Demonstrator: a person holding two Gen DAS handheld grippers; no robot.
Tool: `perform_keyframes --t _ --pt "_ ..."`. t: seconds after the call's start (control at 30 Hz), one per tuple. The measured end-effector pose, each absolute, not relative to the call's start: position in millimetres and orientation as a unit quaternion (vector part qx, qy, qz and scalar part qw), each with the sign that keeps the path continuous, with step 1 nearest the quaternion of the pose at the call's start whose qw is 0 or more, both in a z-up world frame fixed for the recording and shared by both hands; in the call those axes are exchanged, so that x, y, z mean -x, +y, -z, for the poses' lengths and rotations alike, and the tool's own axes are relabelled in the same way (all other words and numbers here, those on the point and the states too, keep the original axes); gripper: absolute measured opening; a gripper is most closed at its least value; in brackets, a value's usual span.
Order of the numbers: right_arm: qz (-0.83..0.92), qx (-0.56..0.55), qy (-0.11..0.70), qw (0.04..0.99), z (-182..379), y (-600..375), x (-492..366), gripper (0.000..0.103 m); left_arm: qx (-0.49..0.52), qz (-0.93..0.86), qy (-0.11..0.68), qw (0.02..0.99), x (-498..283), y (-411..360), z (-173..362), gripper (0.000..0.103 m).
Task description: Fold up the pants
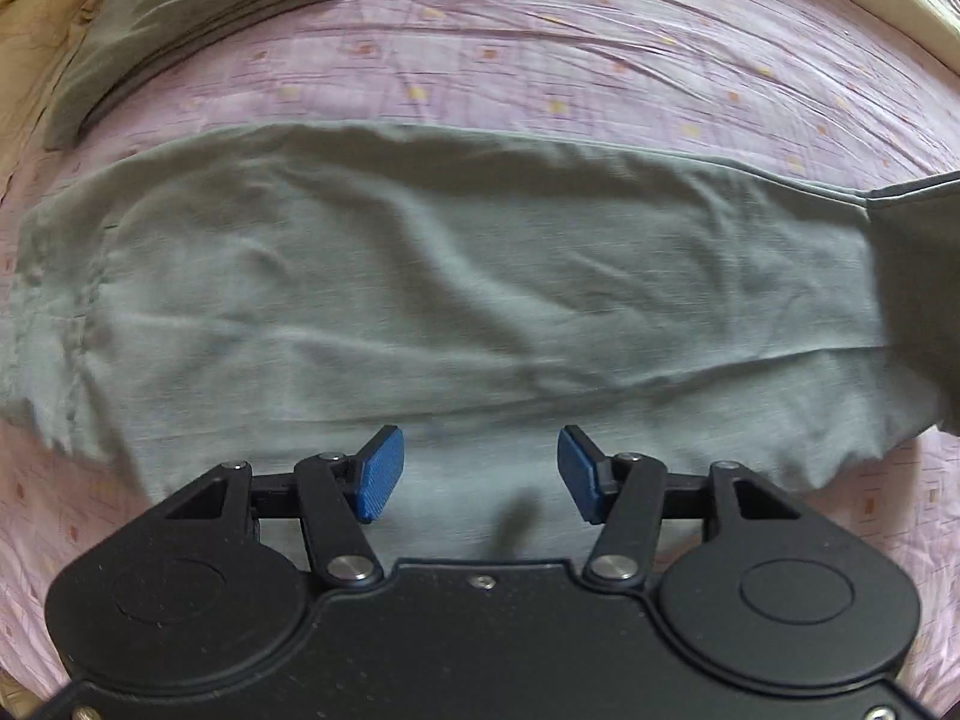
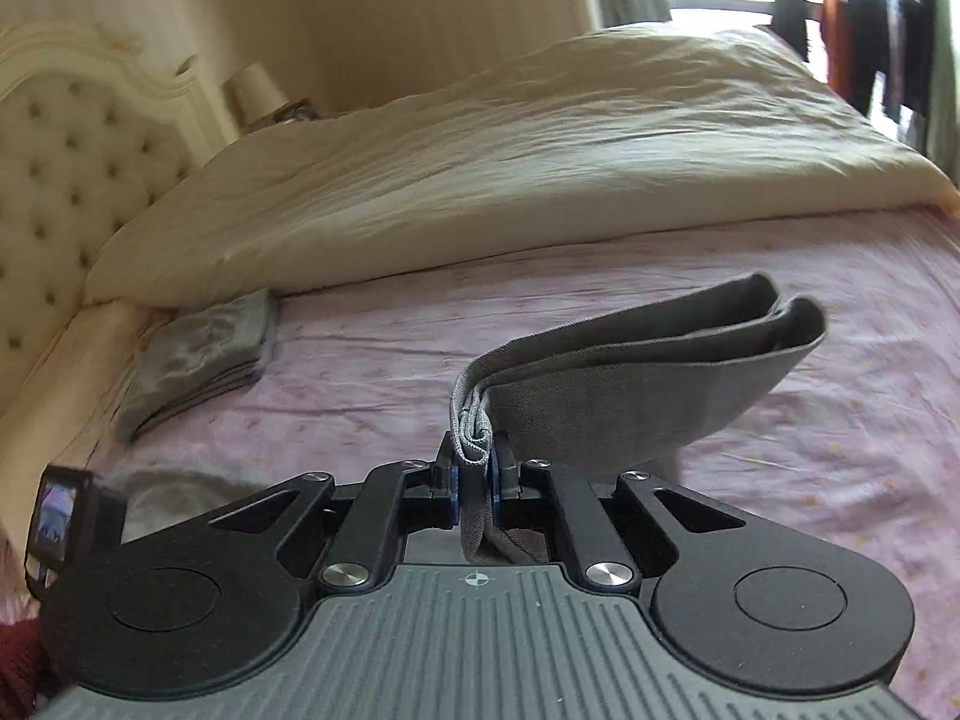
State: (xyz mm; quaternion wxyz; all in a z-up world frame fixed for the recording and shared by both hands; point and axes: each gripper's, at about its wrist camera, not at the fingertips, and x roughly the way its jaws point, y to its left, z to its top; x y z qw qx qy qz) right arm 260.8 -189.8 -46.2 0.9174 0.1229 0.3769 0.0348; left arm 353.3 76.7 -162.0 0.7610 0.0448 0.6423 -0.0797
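Right wrist view: my right hand-held gripper (image 2: 474, 480) pinches the pants (image 2: 630, 378) hem mid-fold, left hand-held gripper (image 1: 480, 468) spread empty; next I lay it across.

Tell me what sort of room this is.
Most likely a home bedroom: a bed with a tufted headboard, a cream duvet on a pink sheet, and a bedside lamp.

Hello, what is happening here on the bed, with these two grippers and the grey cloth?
A person is folding grey pants on a bed with a pink sheet. The right gripper is shut on one end of the pants and holds it up above the sheet. The left gripper is open over the flat part and holds nothing. Another folded grey garment lies near the cream duvet.
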Motion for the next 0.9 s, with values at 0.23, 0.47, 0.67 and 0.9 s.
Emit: perform_keyframes --t 0.23,0.47,0.67,0.9 --pt "-0.15 -0.024 0.444 0.883 121.0 -10.2 -281.7 0.009 -0.044 0.065 0.648 0.758 -352.2 157.2 167.3 0.061" --pt "-0.135 0.016 0.495 0.858 174.6 51.9 -279.9 0.027 -0.041 0.088 0.637 0.765 -353.9 183.5 156.1 0.061" --pt "-0.132 -0.043 0.47 0.872 143.8 26.9 -247.2 0.038 -0.03 0.145 0.619 0.771 -372.4 147.3 145.5 0.061" --pt "0.054 -0.163 0.469 0.866 150.7 -61.0 -215.6 0.038 -0.05 0.176 0.639 0.747 -376.5 82.4 170.4 0.062"
